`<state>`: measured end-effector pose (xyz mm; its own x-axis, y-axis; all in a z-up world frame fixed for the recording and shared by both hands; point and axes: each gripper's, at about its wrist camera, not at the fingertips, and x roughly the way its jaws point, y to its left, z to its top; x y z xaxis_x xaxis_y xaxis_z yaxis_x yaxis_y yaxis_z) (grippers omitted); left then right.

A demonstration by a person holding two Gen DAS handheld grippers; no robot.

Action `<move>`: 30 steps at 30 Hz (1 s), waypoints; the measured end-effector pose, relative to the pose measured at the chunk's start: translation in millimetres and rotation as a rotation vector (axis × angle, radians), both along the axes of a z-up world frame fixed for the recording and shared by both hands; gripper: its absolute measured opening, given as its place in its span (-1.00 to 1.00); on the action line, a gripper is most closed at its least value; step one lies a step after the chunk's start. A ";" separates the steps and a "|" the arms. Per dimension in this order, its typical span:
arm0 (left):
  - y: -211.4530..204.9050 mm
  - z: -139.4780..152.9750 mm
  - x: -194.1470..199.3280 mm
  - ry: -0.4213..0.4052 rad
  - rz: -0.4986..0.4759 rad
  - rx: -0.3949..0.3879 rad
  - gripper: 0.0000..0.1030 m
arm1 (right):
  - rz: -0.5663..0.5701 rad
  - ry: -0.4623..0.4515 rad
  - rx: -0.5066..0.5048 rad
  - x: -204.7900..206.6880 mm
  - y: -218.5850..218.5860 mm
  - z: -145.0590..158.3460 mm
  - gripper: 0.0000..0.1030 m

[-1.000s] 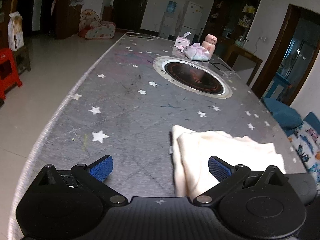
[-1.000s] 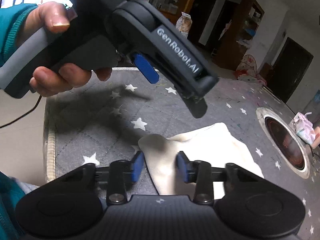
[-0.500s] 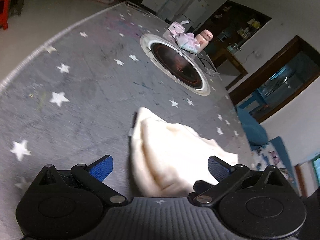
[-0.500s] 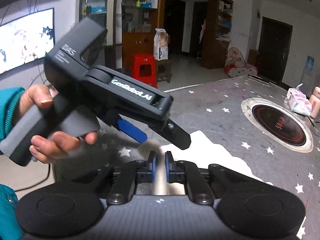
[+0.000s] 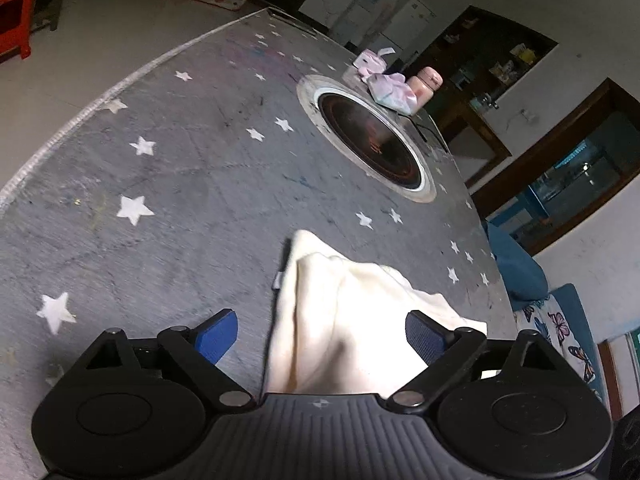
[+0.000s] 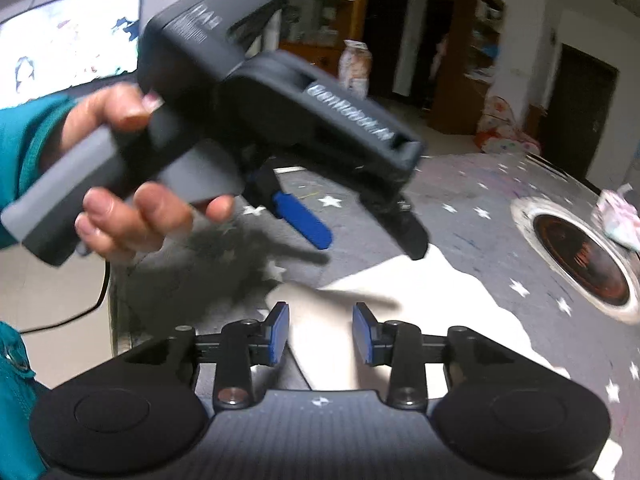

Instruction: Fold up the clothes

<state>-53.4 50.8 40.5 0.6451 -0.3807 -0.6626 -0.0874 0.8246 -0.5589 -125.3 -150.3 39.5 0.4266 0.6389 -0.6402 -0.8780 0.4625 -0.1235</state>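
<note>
A cream-white garment [image 5: 352, 320] lies folded and a little rumpled on the grey star-patterned tablecloth [image 5: 180, 184]. My left gripper [image 5: 320, 334] is open and hangs above the garment's near end, with the cloth between its blue pads. In the right wrist view the garment [image 6: 420, 312] spreads ahead on the cloth. My right gripper [image 6: 320, 334] is open above the garment's near corner and holds nothing. The left gripper [image 6: 360, 236] also shows there, held in a hand above the garment.
A round inset hotplate [image 5: 368, 140] sits mid-table, with pink tissue packs [image 5: 390, 84] and a pink bottle [image 5: 428, 84] behind it. The table's rounded edge [image 5: 60, 132] runs on the left. A blue sofa [image 5: 520, 272] stands to the right, a red stool [image 5: 16, 16] far left.
My right gripper has opened after being shut half a second ago. The left gripper has tilted and shifted over the garment and stays open.
</note>
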 end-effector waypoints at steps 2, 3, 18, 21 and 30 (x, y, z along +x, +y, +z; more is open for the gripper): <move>1.6 -1.1 -0.2 0.003 0.002 -0.009 0.85 | 0.023 -0.005 -0.026 -1.6 9.9 -5.7 -0.29; 2.0 -2.1 -0.5 0.005 0.003 -0.013 0.86 | 0.027 -0.009 -0.043 -1.4 14.6 -10.0 -0.29; -16.7 -19.7 10.5 0.042 -0.050 -0.148 0.70 | -0.085 0.042 0.122 9.5 -21.9 22.2 -0.82; -21.5 -28.2 13.3 0.055 -0.059 -0.186 0.31 | -0.087 0.059 0.145 7.4 -30.8 23.6 -0.82; -22.2 -37.0 12.0 0.068 -0.066 -0.152 -0.58 | -0.201 0.109 0.187 6.6 -70.8 12.6 -0.48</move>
<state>-41.4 28.6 3.5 0.5714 -0.5198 -0.6351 -0.0777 0.7361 -0.6724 -118.7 -221.1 52.1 0.4919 0.6599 -0.5679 -0.7699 0.6343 0.0702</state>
